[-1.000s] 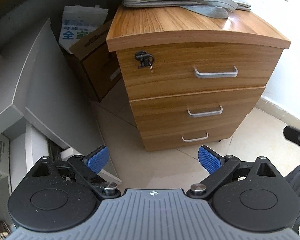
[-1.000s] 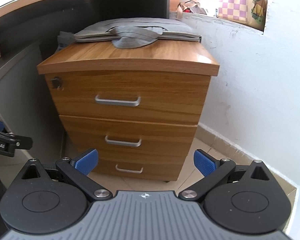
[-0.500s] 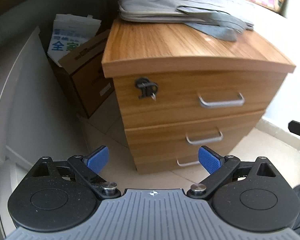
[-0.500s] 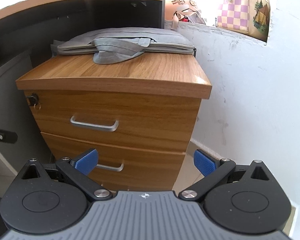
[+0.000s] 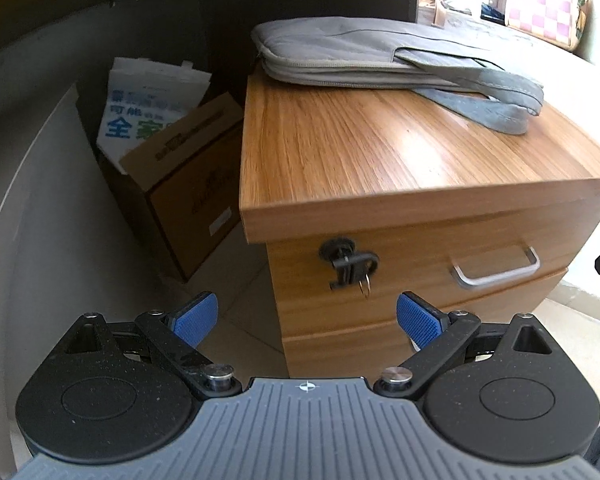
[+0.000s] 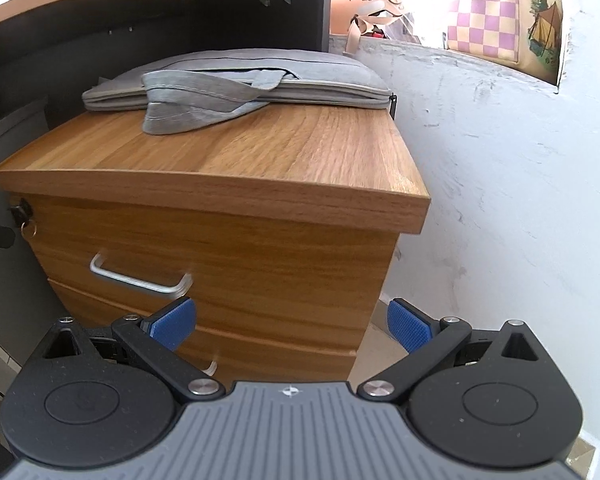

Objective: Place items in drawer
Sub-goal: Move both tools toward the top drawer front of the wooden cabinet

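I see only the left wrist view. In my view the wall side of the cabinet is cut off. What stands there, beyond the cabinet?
Observer: A white wall runs close along that side of the cabinet. On its ledge stands a checkered pink bag.
Operator: Where does the right gripper point?
Observer: The right gripper is open and empty, facing the front corner by the wall. Its left finger sits just under the top drawer handle.
Operator: Is the laptop bag near the wall edge?
Observer: Yes, the grey laptop bag reaches the wall-side edge of the top, and its zipper pull hangs over that edge.
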